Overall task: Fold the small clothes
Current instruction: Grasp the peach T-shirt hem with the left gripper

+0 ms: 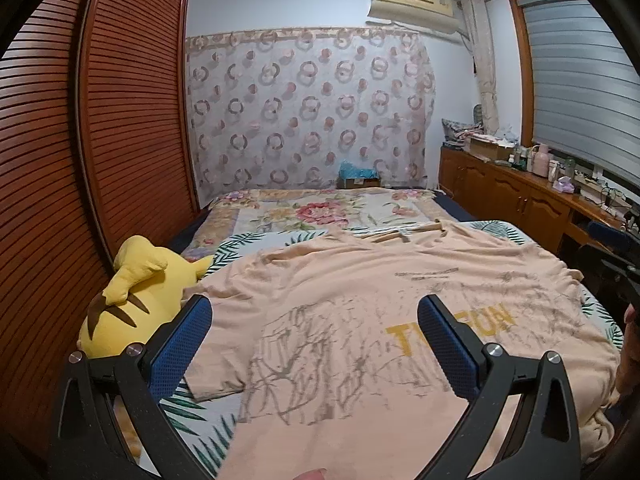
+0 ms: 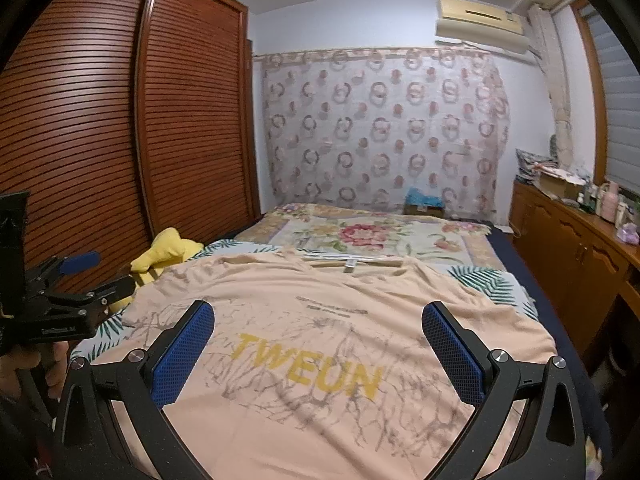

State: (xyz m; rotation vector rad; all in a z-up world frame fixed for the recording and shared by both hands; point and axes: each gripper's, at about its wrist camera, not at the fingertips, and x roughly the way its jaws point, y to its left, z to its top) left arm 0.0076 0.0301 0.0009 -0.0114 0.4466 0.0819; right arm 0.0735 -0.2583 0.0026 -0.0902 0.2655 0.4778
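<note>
A peach T-shirt (image 1: 340, 280) with a yellow "TWEUN" print and grey branch pattern lies spread flat, front up, on the bed; it also shows in the right wrist view (image 2: 320, 320). Its collar (image 1: 404, 234) points to the far end. My left gripper (image 1: 316, 320) is open and empty, hovering above the shirt's left half near the left sleeve (image 1: 212, 384). My right gripper (image 2: 318, 328) is open and empty above the shirt's chest. The left gripper (image 2: 84, 276) also appears at the left edge of the right wrist view, open.
A yellow plush toy (image 1: 136, 292) lies at the bed's left edge beside the wooden slatted wardrobe (image 1: 100, 140). A floral quilt (image 1: 320, 212) covers the far bed. A wooden cabinet (image 1: 512, 196) with clutter runs along the right wall. A leaf-print sheet (image 2: 488, 280) lies under the shirt.
</note>
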